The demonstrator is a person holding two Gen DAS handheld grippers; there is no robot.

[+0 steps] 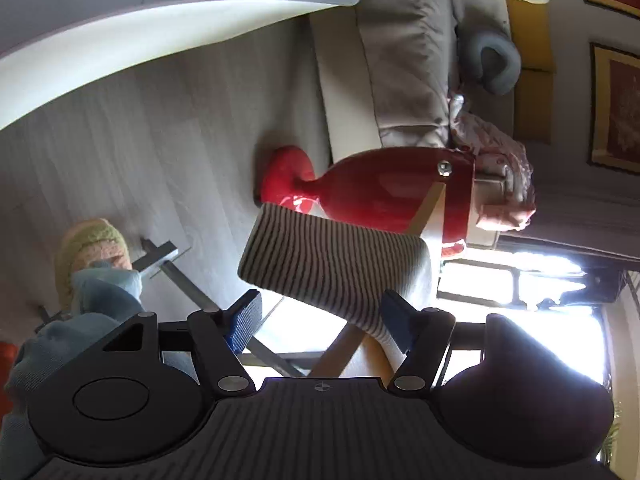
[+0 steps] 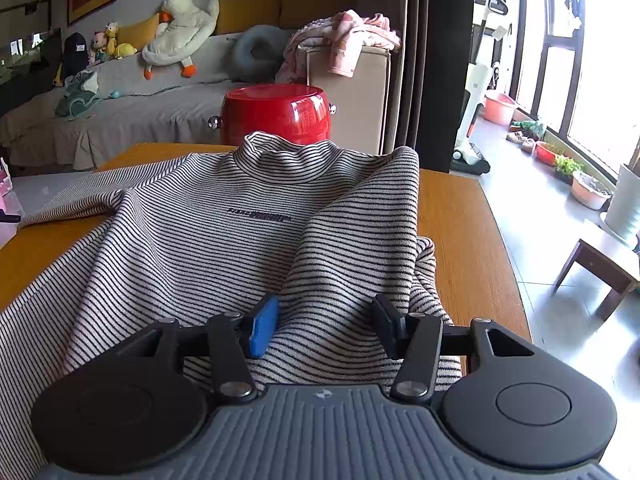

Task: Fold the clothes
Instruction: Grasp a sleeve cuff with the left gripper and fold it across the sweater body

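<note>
Both grippers stand spread: right gripper (image 2: 326, 326) over the striped sweater (image 2: 208, 232) on the bench (image 2: 472, 240); left gripper (image 1: 320, 322), rolled sideways, sees only a hanging sleeve (image 1: 332, 264), its upper end cut off.

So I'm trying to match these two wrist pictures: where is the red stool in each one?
Left wrist view: the red stool lies sideways in the rolled picture, centre right, just above the hanging striped sleeve.
Right wrist view: the red stool stands upright at upper centre, beyond the table's far edge, right behind the striped top's collar.
Shared landmark: the pink clothes heaped on the beige cabinet, beside the stool in both.
</note>
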